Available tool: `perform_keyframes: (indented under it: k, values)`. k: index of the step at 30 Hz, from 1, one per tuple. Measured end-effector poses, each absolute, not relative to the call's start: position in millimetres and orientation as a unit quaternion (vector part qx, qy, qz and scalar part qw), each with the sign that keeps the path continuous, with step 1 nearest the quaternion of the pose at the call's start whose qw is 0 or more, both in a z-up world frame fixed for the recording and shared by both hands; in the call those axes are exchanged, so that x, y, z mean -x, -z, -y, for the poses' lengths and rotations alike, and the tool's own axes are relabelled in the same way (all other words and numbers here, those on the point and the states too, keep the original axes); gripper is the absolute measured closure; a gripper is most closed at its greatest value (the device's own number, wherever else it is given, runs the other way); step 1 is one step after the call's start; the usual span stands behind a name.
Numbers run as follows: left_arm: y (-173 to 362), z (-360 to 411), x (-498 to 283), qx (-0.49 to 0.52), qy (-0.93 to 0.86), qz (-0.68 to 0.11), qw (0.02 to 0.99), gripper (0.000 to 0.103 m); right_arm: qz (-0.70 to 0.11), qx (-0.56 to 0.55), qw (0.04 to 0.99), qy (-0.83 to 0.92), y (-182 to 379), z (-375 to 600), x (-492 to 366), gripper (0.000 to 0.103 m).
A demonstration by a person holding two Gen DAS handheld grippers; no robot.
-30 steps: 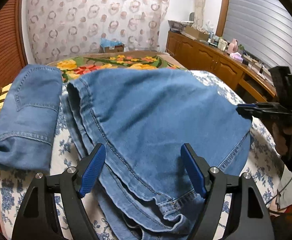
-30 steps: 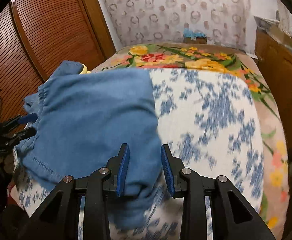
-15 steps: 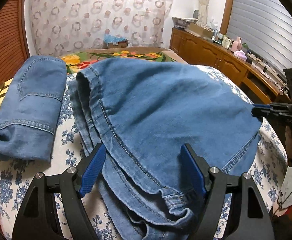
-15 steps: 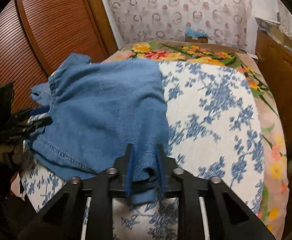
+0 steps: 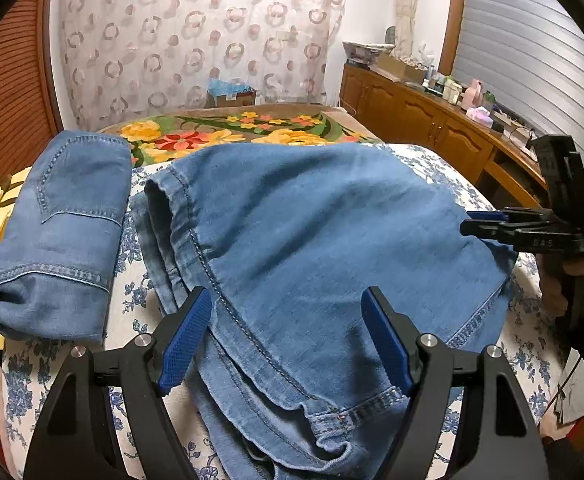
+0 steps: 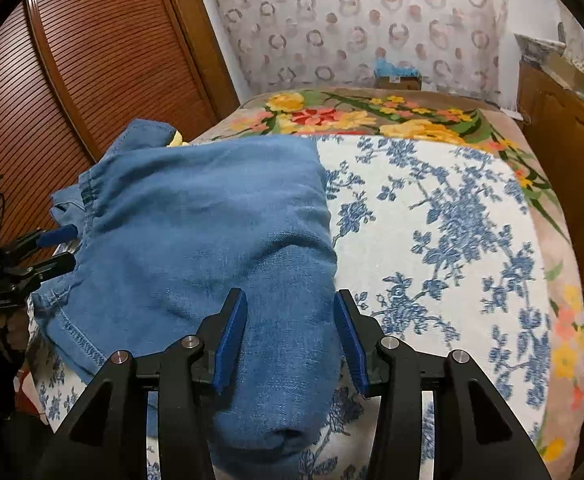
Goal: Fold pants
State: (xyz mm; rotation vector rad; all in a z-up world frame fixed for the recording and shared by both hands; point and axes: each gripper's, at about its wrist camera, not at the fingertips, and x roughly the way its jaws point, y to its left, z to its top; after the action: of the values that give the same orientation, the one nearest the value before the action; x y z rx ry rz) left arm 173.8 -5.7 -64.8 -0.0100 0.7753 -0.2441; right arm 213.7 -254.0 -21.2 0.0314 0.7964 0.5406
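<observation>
From your left wrist camera, your left gripper (image 5: 286, 340) hangs wide open over the pants (image 5: 311, 248), its blue pads (image 5: 186, 340) clear of the denim on both sides and gripping nothing, just as they stood a second ago. The pants lie folded on the blue-flowered sheet (image 5: 531, 344), hem end nearest you. They sit flatter and lower than half a second ago. A second pair of folded jeans (image 5: 64, 232) rests apart to the left, unmoved. At the right edge your right gripper (image 5: 477, 222) shows side-on at the pants' far border; from here you cannot tell whether it touches the cloth.

From your right wrist camera, your right gripper (image 6: 290, 344) is opening. Half a second ago its pads (image 6: 232, 344) pinched a fold of the pants (image 6: 212, 240); now they stand apart with the denim lying loose between them, held by neither. The cloth has dropped onto the sheet (image 6: 451, 240). Your left gripper (image 6: 62, 248) appears at the left edge by the pants' near corner, open as before.
</observation>
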Motion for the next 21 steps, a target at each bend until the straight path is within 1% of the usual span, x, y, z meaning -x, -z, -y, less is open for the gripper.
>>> perform_keyframes:
  k: [2,10,11,12,14,16,21]
  values:
    - [67,5,-176,0.006,0.117,-0.381,0.917,0.025,-0.388,-0.017,0.884,-0.259,26,252,-217,0.052]
    - [80,3,-183,0.007,0.114,-0.392,0.913,0.025,-0.391,-0.039,0.878,-0.274,34,251,-223,0.053]
    - [82,3,-183,0.007,0.114,-0.392,0.913,0.025,-0.394,-0.041,0.875,-0.279,35,250,-223,0.062]
    - [83,3,-183,0.008,0.114,-0.392,0.913,0.025,-0.397,-0.045,0.871,-0.286,36,249,-223,0.066]
    - [83,2,-182,0.010,0.114,-0.392,0.913,0.025,-0.396,-0.049,0.868,-0.295,34,248,-223,0.081]
    - [81,0,-179,0.012,0.114,-0.390,0.914,0.025,-0.389,-0.055,0.872,-0.292,28,250,-221,0.088]
    - [69,-9,-163,0.018,0.112,-0.372,0.921,0.025,-0.345,-0.067,0.890,-0.291,-4,248,-206,0.091]
